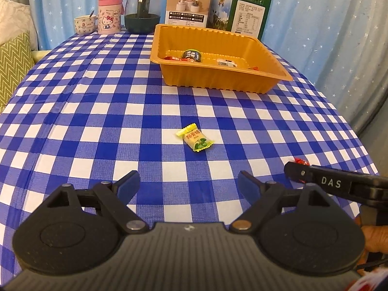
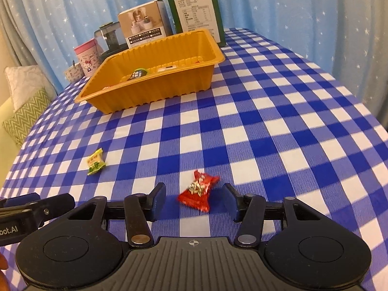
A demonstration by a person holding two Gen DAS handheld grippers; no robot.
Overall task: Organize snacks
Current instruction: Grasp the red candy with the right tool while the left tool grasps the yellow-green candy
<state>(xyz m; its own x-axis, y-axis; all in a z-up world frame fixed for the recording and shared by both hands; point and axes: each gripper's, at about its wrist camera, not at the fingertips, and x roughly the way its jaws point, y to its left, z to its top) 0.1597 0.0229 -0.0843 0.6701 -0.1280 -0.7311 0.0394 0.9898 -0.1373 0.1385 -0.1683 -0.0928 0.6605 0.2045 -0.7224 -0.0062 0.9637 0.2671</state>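
An orange plastic tray (image 1: 225, 78) (image 2: 155, 92) stands on the blue checked tablecloth and holds several small snacks. A yellow-green wrapped candy (image 1: 196, 137) (image 2: 95, 162) lies on the cloth ahead of my left gripper (image 1: 188, 186), which is open and empty. A red wrapped candy (image 2: 198, 191) lies between the open fingers of my right gripper (image 2: 194, 203), not clamped. In the left wrist view the red candy (image 1: 300, 162) peeks out behind the right gripper's finger. The left gripper's finger (image 2: 46, 206) shows at the lower left of the right wrist view.
At the table's far edge stand a small cup (image 1: 84, 25), a pink Hello Kitty mug (image 1: 109, 19), a dark humidifier (image 1: 143, 12), a beige box (image 1: 188, 4) and a green box (image 1: 245, 15). Cushions (image 1: 14, 60) lie to the left. A starry blue curtain hangs behind.
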